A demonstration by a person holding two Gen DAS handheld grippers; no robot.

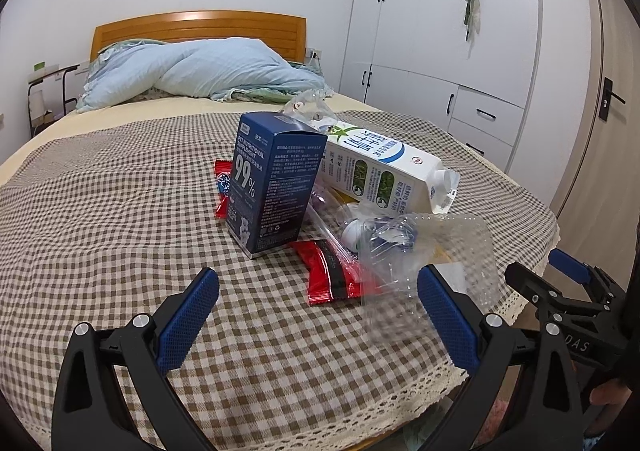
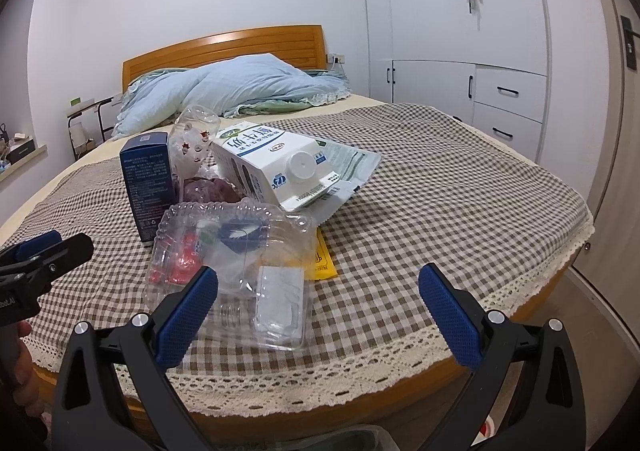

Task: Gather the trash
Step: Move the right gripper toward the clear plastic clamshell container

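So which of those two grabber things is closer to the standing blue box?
Left. The left gripper sits open just in front of the blue box; the right gripper is open further right, beyond the clear plastic tray.

This is a bedroom in a home. A bed fills most of the floor, with a wooden headboard against the plain wall and a rumpled blue quilt heaped at its head (nobody has made it). A checked cloth with a lace edge covers the mattress. Tall white wardrobes with drawers line one side, and a small side table stands by the headboard.
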